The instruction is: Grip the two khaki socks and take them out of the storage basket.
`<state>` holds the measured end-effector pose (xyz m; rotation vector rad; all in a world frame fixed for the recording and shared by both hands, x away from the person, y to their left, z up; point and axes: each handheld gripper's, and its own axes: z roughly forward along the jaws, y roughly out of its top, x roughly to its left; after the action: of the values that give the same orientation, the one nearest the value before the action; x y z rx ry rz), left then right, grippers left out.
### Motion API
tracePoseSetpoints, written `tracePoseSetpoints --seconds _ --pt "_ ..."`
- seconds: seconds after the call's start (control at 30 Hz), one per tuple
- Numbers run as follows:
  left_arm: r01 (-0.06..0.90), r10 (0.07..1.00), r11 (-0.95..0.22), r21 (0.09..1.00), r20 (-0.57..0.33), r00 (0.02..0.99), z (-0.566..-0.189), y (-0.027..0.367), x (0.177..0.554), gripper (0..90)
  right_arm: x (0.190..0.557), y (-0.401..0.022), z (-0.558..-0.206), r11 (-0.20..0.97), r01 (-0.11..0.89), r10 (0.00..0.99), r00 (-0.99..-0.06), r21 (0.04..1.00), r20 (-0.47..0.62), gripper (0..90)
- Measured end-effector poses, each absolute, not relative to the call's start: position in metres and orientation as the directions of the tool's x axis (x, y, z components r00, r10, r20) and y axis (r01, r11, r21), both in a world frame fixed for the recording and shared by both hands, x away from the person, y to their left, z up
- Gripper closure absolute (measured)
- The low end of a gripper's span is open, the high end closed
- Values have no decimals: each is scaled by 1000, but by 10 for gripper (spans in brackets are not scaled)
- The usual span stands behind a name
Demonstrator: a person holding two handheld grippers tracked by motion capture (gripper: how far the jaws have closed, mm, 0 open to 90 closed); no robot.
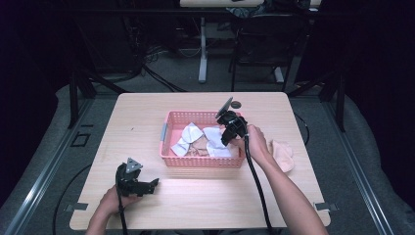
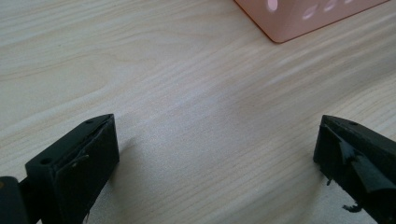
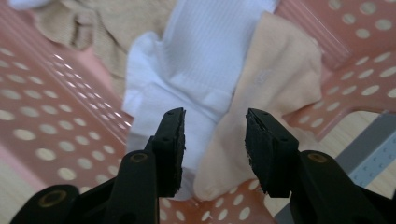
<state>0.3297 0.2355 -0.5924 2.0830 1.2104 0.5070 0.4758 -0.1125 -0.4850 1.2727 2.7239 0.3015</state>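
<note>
Socks (image 3: 219, 93) beneath right gripper (image 3: 215, 140) crowd basket (image 3: 60, 130) corner wall.

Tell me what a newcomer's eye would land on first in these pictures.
First, the pink basket at the middle of the pale wooden table, holding white socks and beige ones. Next, the right gripper reaching into it, jaws apart over a white sock and a peach sock. The left gripper rests open near the table's front edge.

- Open light wooden tabletop (image 1: 147, 122) is seen left of the pink perforated plastic basket (image 1: 200, 160).
- The basket's inside is crowded by white and beige socks (image 3: 205, 70).
- The right edge is partly taken by a peach cloth (image 1: 284, 154).
</note>
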Motion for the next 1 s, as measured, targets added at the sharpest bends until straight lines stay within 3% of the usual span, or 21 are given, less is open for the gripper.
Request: tracePoseSetpoints --seconds 0.47,0.7,1.0 --pt "610 869 -348 712 0 495 -592 235 330 1 477 -112 -503 613 760 788 -606 215 -104 678" --pt "610 869 -348 712 0 495 -592 236 330 1 478 -109 -505 637 749 771 -623 182 -132 860" --pt "610 869 -347 712 0 495 -592 235 330 1 477 -117 -490 617 750 780 -622 236 -63 874"
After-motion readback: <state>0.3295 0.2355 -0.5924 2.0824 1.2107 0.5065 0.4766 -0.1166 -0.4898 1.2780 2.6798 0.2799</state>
